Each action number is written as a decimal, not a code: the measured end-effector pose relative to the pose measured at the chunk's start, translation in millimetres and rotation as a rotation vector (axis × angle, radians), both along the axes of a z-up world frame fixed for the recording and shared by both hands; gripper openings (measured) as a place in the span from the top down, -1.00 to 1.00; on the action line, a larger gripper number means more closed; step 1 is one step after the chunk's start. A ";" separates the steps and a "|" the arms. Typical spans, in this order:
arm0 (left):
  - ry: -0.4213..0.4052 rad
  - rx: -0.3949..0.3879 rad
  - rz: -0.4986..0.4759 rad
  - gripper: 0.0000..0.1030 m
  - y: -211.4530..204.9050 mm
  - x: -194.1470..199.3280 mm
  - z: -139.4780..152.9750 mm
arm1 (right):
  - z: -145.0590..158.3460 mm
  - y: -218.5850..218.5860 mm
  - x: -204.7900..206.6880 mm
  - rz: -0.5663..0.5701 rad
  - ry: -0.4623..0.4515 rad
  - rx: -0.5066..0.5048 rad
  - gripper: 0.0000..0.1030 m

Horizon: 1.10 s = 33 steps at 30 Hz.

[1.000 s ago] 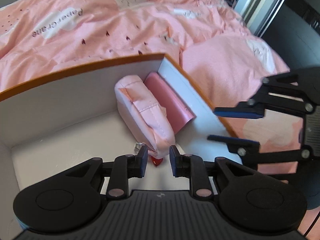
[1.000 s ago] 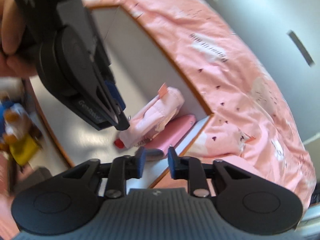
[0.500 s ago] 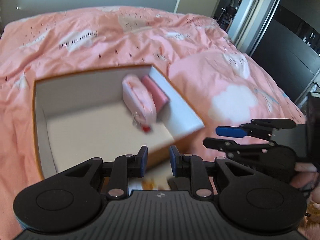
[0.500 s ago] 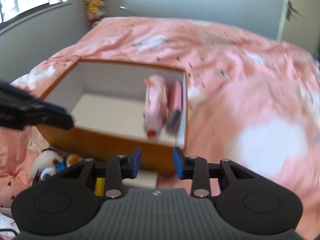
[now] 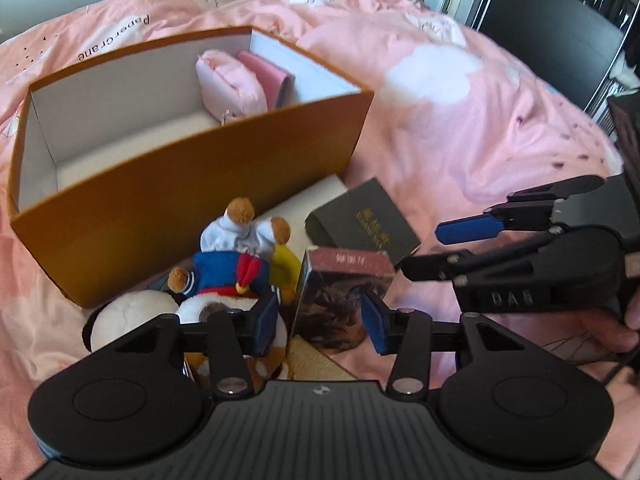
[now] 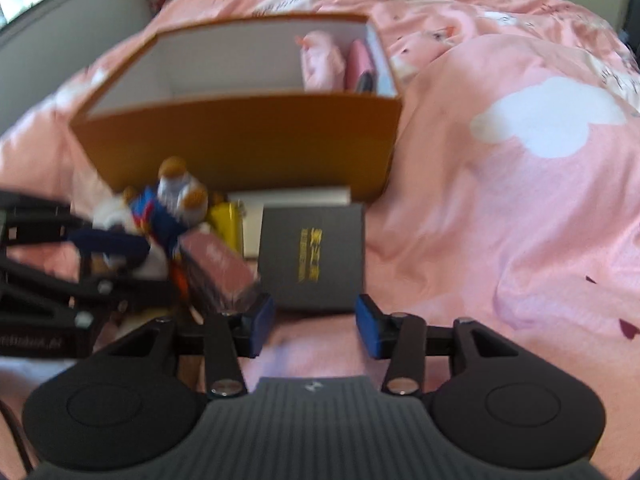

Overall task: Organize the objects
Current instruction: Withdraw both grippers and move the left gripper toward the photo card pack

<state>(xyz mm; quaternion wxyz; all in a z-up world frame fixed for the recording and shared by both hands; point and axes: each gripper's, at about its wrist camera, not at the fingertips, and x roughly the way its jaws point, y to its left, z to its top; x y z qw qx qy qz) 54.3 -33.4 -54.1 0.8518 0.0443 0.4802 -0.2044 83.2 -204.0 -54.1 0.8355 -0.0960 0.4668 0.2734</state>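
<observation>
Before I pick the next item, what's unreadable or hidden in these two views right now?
- Gold lettering on dark box: right wrist view, blurred.
- Orange box floor, near side: left wrist view, hidden by its front wall.
- Plush toys, lower parts: left wrist view, behind left gripper.

Pink printed bedspread (image 5: 460, 128), dark wardrobe (image 5: 560, 20)

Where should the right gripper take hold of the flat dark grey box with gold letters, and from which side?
Probably across its two long side edges, near the end closest to the right gripper. The flat dark grey box with gold letters lies flat on the pink bedspread, its near end between the open fingers. Its left edge is close to the reddish-brown box, so a straight forward approach seems best.
</observation>
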 end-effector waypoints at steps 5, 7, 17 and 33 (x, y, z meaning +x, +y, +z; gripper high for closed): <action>-0.025 0.029 -0.028 -0.06 -7.6 -0.7 -3.6 | -5.9 4.7 -1.7 0.024 0.013 -0.012 0.08; -0.034 0.046 -0.047 -0.06 -10.6 0.7 -6.5 | -6.9 5.5 2.1 0.033 0.036 -0.001 0.08; 0.029 -0.020 -0.086 -0.30 -12.7 36.1 -30.3 | -16.1 -2.5 12.9 -0.066 0.061 -0.037 0.13; 0.039 -0.025 -0.137 -0.65 -30.8 58.8 -38.6 | -19.1 -20.9 24.0 -0.173 0.092 -0.022 0.39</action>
